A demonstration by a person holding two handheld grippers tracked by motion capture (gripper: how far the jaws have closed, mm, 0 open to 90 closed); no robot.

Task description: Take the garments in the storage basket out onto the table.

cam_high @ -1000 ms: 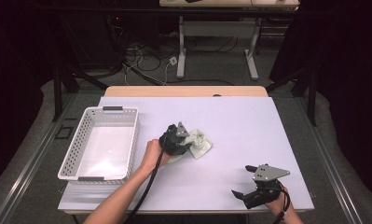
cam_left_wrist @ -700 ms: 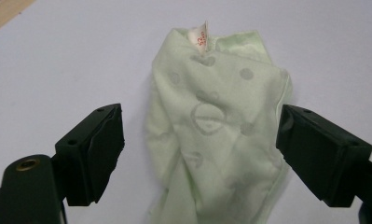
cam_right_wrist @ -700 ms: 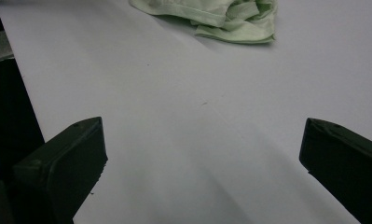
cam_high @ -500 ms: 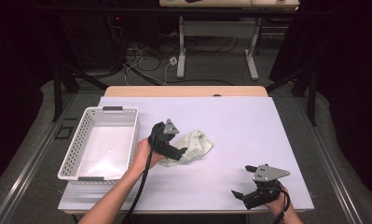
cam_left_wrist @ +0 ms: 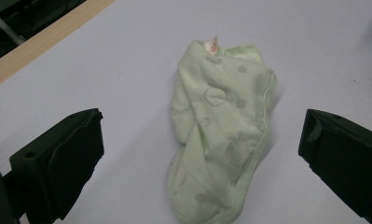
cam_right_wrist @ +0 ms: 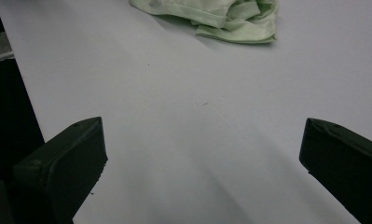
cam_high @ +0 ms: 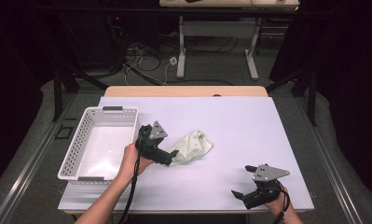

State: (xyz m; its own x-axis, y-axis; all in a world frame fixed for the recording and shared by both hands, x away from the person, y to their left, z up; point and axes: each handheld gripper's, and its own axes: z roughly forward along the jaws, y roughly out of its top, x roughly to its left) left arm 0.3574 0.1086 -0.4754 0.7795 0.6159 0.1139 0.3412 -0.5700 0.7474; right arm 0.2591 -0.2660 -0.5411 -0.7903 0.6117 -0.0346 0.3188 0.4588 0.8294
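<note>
High view: your left gripper (cam_high: 173, 155) sits at the near-left end of the pale green sock (cam_high: 191, 147), which lies crumpled mid-table on the white sheet (cam_high: 239, 121), just right of the white basket (cam_high: 81, 144). The basket looks empty. The sock's clear of the basket wall, not touching it. Your right gripper (cam_high: 242, 181) rests low near the front-right corner, well apart from the sock, w/ nothing between its jaws.

Left gripper view: jaws spread wide, released, nothing held. The sock (cam_left_wrist: 221, 135) lies lengthwise btwn them, flat on the sheet, its near end at the bottom of the frame. To grab it well, I'd say drop straight down so both jaw tips reach the sheet on either side of the thick folded middle, then close. Pinch the doubled fabric, not a single loose edge, or it'll likely slip out when you lift. Keep it centred; it sits a bit nearer the right jaw now, so nudge right first.

Right gripper view: jaws also wide apart, bare sheet btwn them. The sock (cam_right_wrist: 221, 16) shows far off at the top edge. Prob best to leave this hand parked so it stays out of the way on the carry to the basket.
</note>
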